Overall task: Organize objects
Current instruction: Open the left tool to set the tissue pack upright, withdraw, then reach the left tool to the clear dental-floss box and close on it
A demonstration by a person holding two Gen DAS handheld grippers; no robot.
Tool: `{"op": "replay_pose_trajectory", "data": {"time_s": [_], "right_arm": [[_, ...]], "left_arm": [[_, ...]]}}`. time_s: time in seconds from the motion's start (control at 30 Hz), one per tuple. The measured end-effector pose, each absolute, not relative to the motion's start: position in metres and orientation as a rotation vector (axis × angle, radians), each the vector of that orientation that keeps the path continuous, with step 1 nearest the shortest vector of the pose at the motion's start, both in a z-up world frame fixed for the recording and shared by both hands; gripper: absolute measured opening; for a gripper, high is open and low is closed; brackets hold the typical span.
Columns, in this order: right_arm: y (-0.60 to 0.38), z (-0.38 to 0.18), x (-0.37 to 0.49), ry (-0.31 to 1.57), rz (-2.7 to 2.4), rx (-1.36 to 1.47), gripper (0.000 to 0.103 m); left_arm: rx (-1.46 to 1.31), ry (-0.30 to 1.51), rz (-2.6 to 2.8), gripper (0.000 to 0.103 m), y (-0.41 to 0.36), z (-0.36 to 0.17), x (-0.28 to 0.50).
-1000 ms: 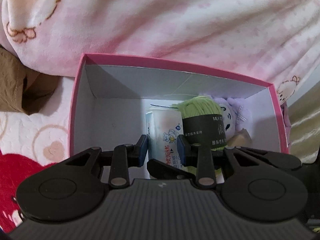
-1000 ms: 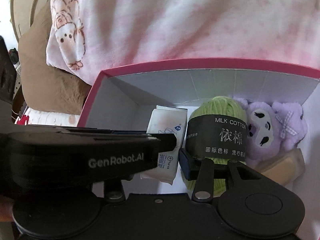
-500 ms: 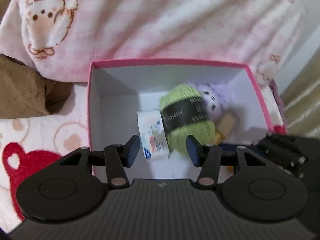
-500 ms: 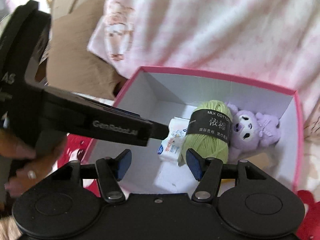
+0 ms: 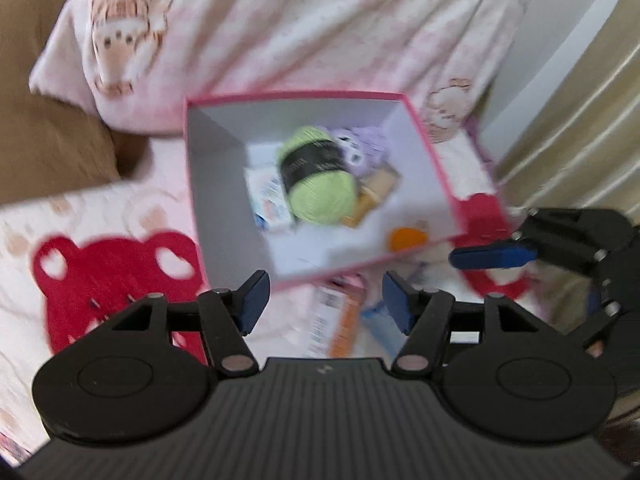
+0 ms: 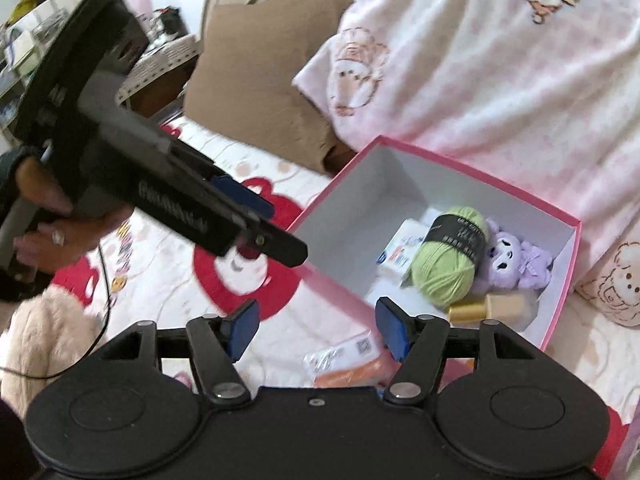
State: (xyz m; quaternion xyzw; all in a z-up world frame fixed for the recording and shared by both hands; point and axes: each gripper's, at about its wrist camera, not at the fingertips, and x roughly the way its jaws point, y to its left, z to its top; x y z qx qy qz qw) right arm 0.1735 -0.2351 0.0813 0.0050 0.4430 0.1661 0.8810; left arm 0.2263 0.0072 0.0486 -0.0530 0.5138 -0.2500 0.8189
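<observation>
A pink box [image 5: 208, 184] [image 6: 560, 300] with white inner walls stands on the bed. Inside lie a green yarn ball [image 5: 320, 188] [image 6: 448, 260], a white tissue pack [image 5: 268, 200] [image 6: 400, 252], a purple plush toy [image 5: 360, 148] [image 6: 516, 264] and a tan bottle [image 5: 376, 192] [image 6: 492, 308]. My left gripper [image 5: 324, 304] is open and empty, above the box's near edge. My right gripper [image 6: 316, 324] is open and empty, in front of the box. An orange packet [image 5: 340, 320] [image 6: 352, 368] lies on the sheet before the box.
A pink-and-white blanket [image 6: 500, 60] is heaped behind the box. A brown pillow [image 6: 260, 80] lies to the left. The sheet carries red bear prints [image 5: 116, 272]. A cream plush [image 6: 44, 340] lies at the left edge of the right wrist view.
Both grippers have pulled back and up out of the box and opened wider. The tissue pack, held by the left gripper a second ago, now lies in the box.
</observation>
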Motion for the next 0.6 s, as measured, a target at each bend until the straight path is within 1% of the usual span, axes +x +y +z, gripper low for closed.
{"op": "replay_pose_trajectory", "data": {"time_s": [0.17, 0.3, 0.37, 0.5, 0.6], "right_arm": [[-0.224, 0.077, 0.147, 0.909, 0.366, -0.062, 0.074], [-0.218, 0.062, 0.129, 0.888, 0.386, -0.080, 0.076], [-0.220, 0.051, 0.123, 0.908, 0.390, -0.048, 0.076], [-0.221, 0.029, 0.111, 0.974, 0.355, -0.026, 0.076], [-0.219, 0.020, 0.104, 0.987, 0.317, -0.045, 0.076]], "left_arm": [[-0.136, 1.068, -0.500, 0.062, 0.013, 0.045, 0.203], [-0.185, 1.078, -0.512, 0.062, 0.018, 0.027, 0.184], [-0.205, 1.071, -0.522, 0.065, 0.018, 0.014, 0.176], [-0.236, 1.104, -0.521, 0.065, 0.018, -0.012, 0.165], [-0.272, 1.080, -0.549, 0.065, 0.019, -0.024, 0.154]]}}
